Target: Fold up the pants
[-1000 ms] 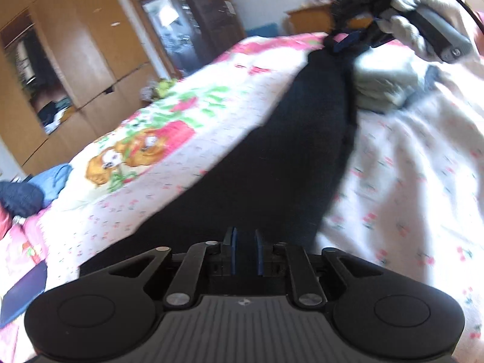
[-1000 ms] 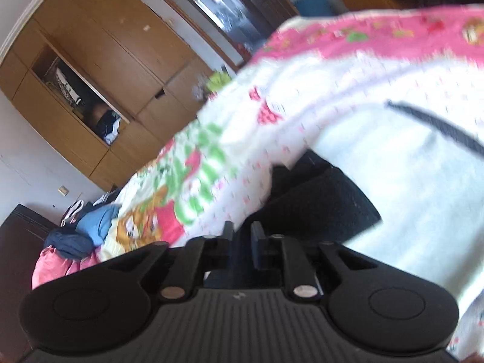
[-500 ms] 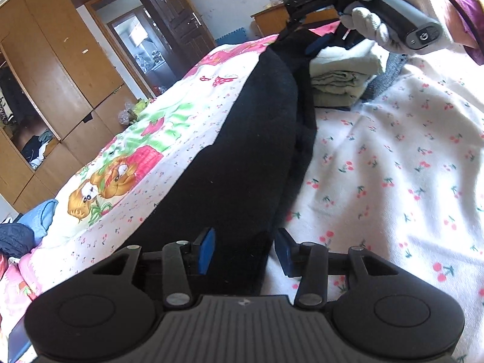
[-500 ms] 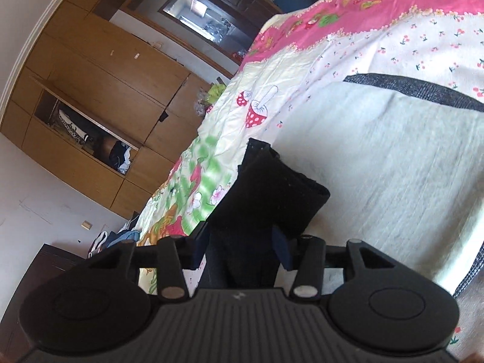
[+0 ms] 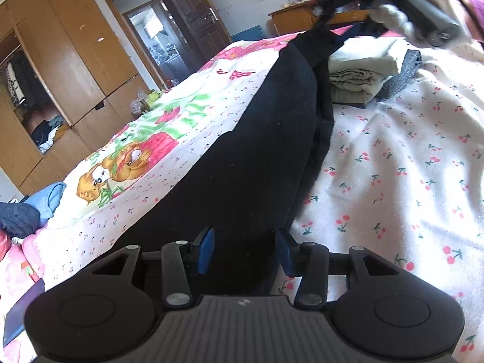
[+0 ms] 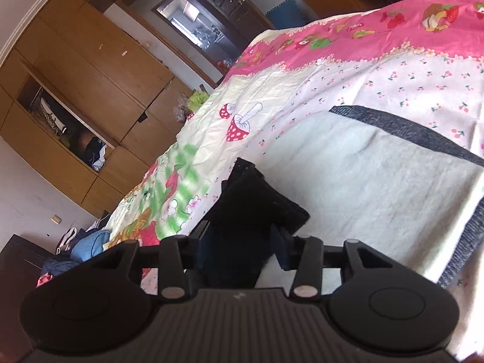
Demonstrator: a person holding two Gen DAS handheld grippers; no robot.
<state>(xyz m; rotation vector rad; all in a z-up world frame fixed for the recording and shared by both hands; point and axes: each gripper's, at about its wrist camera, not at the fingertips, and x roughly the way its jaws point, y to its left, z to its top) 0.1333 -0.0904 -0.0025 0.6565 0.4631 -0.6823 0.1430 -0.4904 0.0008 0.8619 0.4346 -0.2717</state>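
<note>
The black pants lie stretched in a long strip across the bed, from my left gripper to the far end. My left gripper is open, its blue pads apart on either side of the near end of the pants. In the right wrist view my right gripper is also open, with the other end of the black pants lying between its pads. The right gripper, held by a white-gloved hand, shows at the top right of the left wrist view.
A stack of folded pale clothes with a grey-edged cloth sits beside the pants' far end; it fills the right wrist view. The bedsheet has cherry and cartoon prints. Wooden wardrobes and a doorway stand beyond. Clothes are piled at the left.
Both grippers were shut on the pants one second ago and have opened, letting the ends go. The pants now lie on the bed.
</note>
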